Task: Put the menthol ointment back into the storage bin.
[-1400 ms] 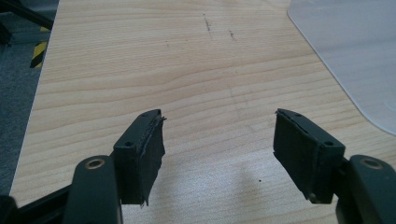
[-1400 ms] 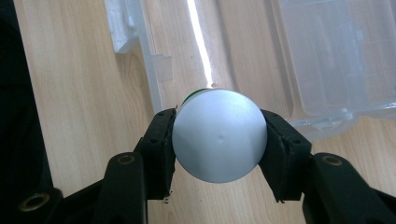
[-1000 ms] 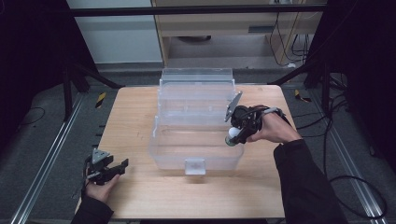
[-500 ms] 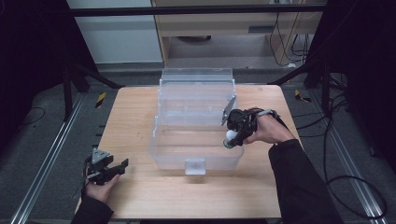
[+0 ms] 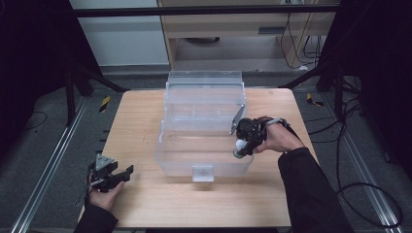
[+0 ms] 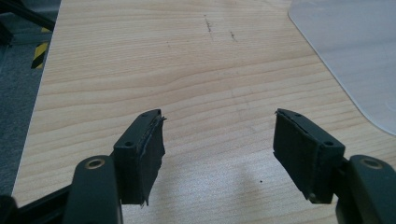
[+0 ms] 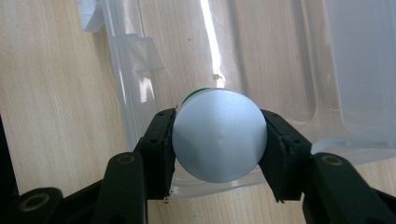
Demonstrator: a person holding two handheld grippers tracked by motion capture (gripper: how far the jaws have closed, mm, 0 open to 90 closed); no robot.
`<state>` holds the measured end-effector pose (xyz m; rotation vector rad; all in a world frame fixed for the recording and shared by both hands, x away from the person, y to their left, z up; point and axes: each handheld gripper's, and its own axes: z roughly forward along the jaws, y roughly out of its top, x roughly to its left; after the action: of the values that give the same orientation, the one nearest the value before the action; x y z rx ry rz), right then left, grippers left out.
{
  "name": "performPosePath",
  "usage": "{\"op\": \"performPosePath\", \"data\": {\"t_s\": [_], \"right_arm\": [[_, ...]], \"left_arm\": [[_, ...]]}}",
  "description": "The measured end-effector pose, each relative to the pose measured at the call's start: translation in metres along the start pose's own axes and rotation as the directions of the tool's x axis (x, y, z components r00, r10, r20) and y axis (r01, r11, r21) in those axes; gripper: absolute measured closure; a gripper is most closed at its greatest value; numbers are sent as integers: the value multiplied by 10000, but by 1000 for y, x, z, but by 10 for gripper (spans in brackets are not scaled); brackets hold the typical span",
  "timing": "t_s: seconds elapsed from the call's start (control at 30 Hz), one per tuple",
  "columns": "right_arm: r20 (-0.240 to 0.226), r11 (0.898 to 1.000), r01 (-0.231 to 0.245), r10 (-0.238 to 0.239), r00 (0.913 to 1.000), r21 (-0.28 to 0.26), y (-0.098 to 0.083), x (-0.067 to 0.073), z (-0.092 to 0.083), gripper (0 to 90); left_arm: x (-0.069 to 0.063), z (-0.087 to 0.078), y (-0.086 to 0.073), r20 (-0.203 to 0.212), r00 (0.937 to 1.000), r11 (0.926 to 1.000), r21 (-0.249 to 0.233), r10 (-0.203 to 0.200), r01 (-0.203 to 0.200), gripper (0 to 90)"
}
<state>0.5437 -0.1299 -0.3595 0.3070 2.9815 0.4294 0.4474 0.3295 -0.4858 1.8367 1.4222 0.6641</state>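
Wooden table [image 5: 145, 121]: right gripper [image 5: 241, 147], fingers pinching the bottle [image 7: 219, 135], has lowered toward the clear bin [image 5: 167, 155]; left gripper [image 6: 219, 140] stays spread.

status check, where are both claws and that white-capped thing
Left claw open over bare wooden table. Right claw shut on white-capped, green-edged round container, above the clear plastic bin's right side. Nothing blocking.

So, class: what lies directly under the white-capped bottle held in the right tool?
Under the bottle, gripped by the right tool, lie the clear plastic box's rim and floor, with wooden table showing through. The cap hides the bottle's body and whatever sits straight below.
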Motion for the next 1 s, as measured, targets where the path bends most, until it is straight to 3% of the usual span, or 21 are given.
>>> {"op": "performPosePath", "data": {"t_s": [1.0], "right_arm": [[-166,9995,-187,191,9997,263,-10,-2,16,500]], "left_arm": [[0,0,1,9,10000,10000,-9,0,0,329]]}}
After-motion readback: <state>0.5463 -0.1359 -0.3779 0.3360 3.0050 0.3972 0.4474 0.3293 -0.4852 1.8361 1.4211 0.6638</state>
